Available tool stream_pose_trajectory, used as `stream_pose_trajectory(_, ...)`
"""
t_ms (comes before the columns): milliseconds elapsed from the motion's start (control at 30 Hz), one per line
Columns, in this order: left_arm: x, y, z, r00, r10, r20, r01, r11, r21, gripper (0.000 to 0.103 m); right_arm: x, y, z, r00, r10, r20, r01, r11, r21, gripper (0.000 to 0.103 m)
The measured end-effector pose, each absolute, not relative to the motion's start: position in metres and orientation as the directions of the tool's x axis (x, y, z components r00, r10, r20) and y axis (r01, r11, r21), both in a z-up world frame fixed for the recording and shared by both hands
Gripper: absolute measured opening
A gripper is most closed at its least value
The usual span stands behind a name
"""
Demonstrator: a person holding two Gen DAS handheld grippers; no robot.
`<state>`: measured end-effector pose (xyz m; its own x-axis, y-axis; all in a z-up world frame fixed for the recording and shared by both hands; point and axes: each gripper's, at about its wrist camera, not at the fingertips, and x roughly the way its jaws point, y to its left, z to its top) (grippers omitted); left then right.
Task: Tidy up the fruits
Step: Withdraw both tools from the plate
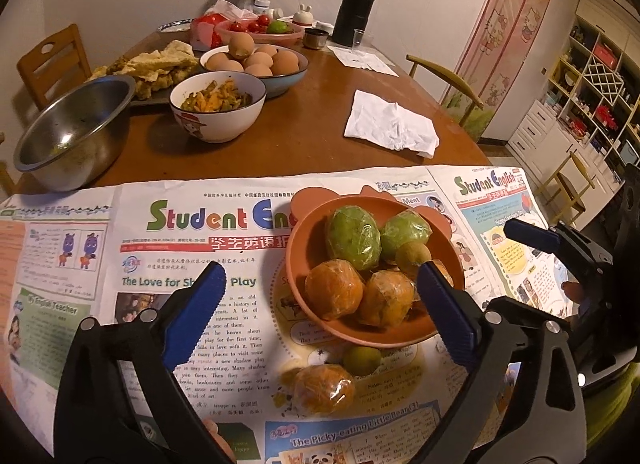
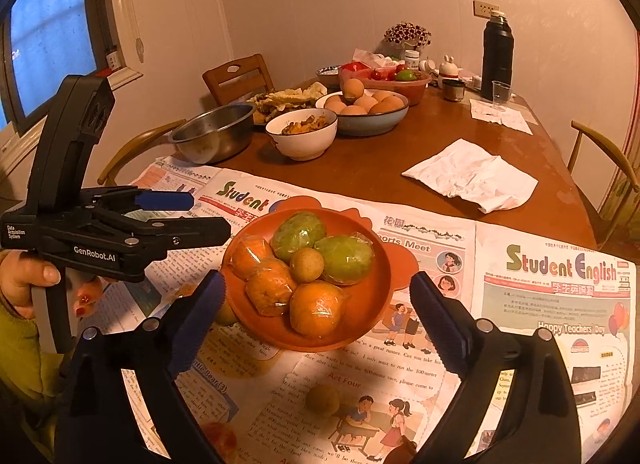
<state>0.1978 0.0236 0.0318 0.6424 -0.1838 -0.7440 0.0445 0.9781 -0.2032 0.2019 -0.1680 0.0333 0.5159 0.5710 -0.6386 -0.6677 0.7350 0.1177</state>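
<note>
Left gripper [image 1: 320, 296]: jaws wide apart, nothing between
Right gripper [image 2: 316, 300]: jaws wide apart, empty
Orange bowl [image 2: 372, 304]: on newspaper [image 2: 552, 304] near table's front edge, holding wrapped fruits [image 2: 318, 314]
Loose fruit [image 1: 324, 390]: on the newspaper just beside bowl

You have one orange bowl [image 2: 372, 304] holding two wrapped green fruits [image 2: 298, 236], three wrapped oranges [image 2: 316, 314] and one small brown fruit [image 2: 306, 264]. Lower in the frame, on the newspaper, lie one more wrapped orange [image 1: 324, 390] and one small green fruit [image 1: 362, 360].
</note>
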Motion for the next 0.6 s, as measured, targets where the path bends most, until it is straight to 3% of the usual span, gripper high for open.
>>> stream_pose_trajectory(600, 0.17, 0.029, 0.048, 0.683, -0.155, -0.714, 0.022, 0.981, -0.191, 0.093, 0.18, -0.181, 0.051, 0.552, 0.575, -0.603, -0.664, 0.741, 0.1, 0.098)
